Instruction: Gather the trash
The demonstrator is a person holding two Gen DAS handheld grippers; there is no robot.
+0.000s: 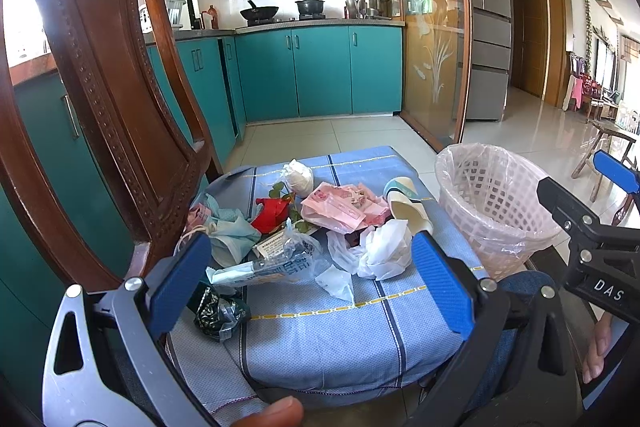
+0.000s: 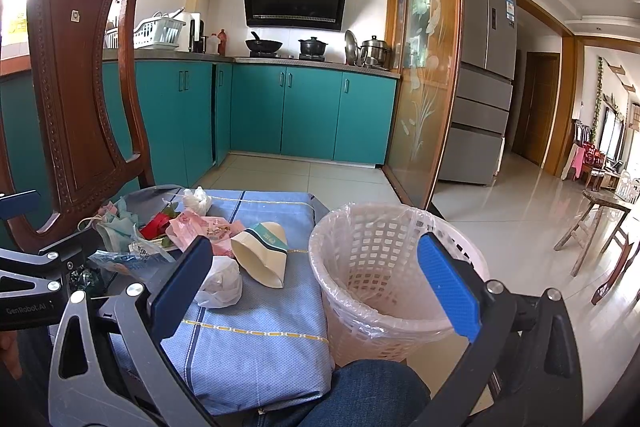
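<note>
Trash lies in a pile on a blue checked cloth over a chair seat: a crumpled white plastic bag, a clear printed wrapper, a pink wrapper, a flattened paper cup, a red scrap, a dark green foil wrapper, a white wad. A pink lattice bin lined with clear plastic stands to the right. My left gripper is open and empty above the pile's near side. My right gripper is open and empty, hovering between the cloth and the bin.
A carved wooden chair back rises at the left. Teal kitchen cabinets and a stove stand behind. A sliding glass door and a fridge are at the right. My jeans-clad knee is below the bin.
</note>
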